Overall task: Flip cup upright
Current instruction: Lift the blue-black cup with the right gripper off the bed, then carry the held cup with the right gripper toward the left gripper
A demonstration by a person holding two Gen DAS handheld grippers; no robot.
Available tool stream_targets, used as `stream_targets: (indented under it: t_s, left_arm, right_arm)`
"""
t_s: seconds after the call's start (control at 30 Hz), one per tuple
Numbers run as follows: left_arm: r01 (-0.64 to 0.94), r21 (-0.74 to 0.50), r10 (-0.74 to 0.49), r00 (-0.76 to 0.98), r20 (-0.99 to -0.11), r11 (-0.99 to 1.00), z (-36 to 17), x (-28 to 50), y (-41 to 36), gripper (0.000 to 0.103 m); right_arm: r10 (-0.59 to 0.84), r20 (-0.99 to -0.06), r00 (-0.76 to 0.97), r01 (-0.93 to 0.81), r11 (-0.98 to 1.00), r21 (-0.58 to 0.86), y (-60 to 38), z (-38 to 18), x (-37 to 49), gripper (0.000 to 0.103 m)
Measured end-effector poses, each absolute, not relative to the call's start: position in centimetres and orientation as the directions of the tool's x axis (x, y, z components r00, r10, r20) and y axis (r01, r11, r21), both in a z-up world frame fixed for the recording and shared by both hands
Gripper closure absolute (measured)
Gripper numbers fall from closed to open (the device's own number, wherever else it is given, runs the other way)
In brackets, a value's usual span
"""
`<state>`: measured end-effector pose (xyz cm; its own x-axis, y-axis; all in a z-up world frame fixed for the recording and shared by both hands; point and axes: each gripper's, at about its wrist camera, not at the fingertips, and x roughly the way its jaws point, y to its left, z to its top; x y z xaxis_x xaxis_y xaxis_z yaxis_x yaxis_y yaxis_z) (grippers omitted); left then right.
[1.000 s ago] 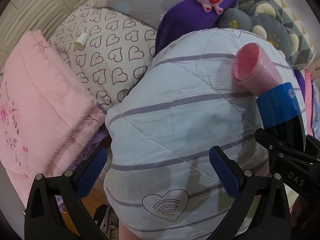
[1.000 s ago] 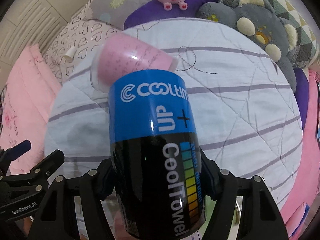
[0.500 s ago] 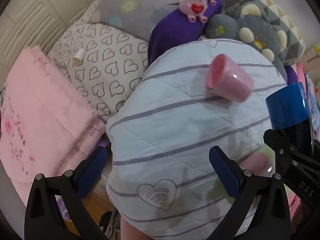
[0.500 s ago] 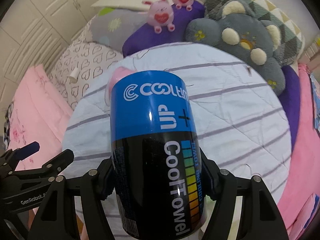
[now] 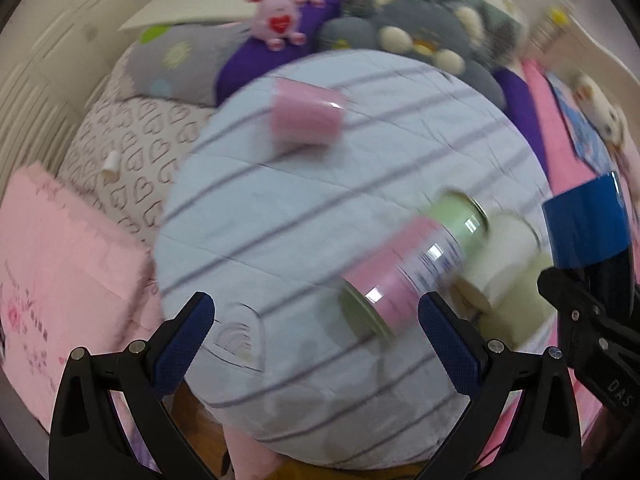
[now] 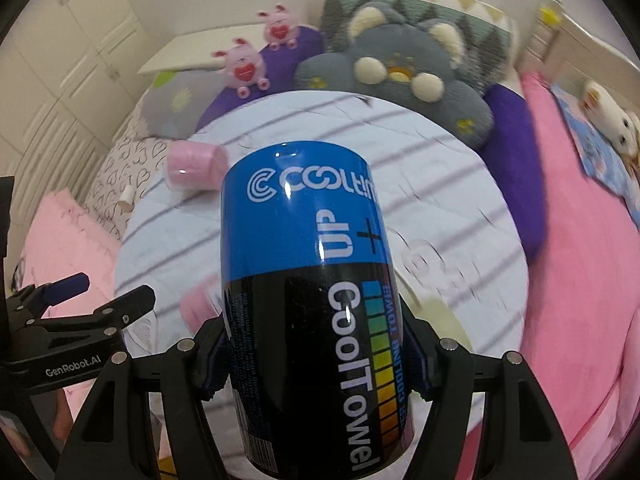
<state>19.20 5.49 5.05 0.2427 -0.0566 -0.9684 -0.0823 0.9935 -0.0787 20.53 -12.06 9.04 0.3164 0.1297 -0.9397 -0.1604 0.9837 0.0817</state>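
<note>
Fingers (image 5: 448, 344) of the left gripper (image 5: 316, 340) stand wide apart at the bottom of the left view, holding nothing. Between and just past them, right of centre, a pink-and-green can (image 5: 412, 268) lies on its side on the striped quilt (image 5: 260, 240), blurred, with a cream roll (image 5: 508, 252) just beside it to the right.

In the right view, the right gripper (image 6: 316, 360) is clamped on a blue-and-black canister (image 6: 308, 280) that fills the middle of the frame; the same canister shows at the right edge of the left view. The left gripper's black frame pokes in at lower left.

Farther up the quilt, the pink cup (image 5: 306, 116) lies on its side, upper middle of the left view and upper left of the canister in the right view (image 6: 194, 170); it is not upright and touches neither gripper.

Beyond the quilt, at the top of both views, sit a grey bear (image 6: 404, 68), a purple pillow (image 5: 260, 64) and two pink plush toys (image 6: 244, 66). A heart-print pillow (image 5: 136, 152) and a pink blanket (image 5: 60, 260) lie at left.
</note>
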Motion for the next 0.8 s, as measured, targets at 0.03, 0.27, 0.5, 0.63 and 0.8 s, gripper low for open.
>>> stream_targets:
  t_s: [0.03,0.27,0.5,0.63,0.8]
  left_arm:
    - [-0.065,-0.082,-0.063,0.247,-0.967,0.995,4.9,18.7,4.9,0.0]
    - [0.003,-0.072,-0.07,0.273,-0.96,0.997,2.5,15.2,1.7,0.0]
    - [0.062,-0.061,-0.077,0.317,-0.945,0.996,0.2,12.4,1.1,0.0]
    - [0.096,-0.053,-0.084,0.353,-0.932,0.994,-0.9,11.0,1.5,0.0]
    - [0.112,-0.073,-0.11,0.374,-0.921,0.991,-1.7,10.3,2.8,0.0]
  right_arm:
    - [0.123,-0.937,0.326,-0.143,0.987,0.079,-12.8,8.7,19.7,0.033]
    - [0.174,-0.917,0.359,-0.092,0.984,0.151,-15.8,5.4,15.5,0.033]
    - [0.198,-0.891,0.408,-0.093,0.98,0.175,-16.3,2.7,12.0,0.033]
    - [0.203,-0.879,0.432,-0.081,0.979,0.187,-16.4,1.3,10.3,0.033]
    - [0.167,-0.865,0.474,-0.071,0.986,0.152,-15.2,0.5,8.3,0.033]
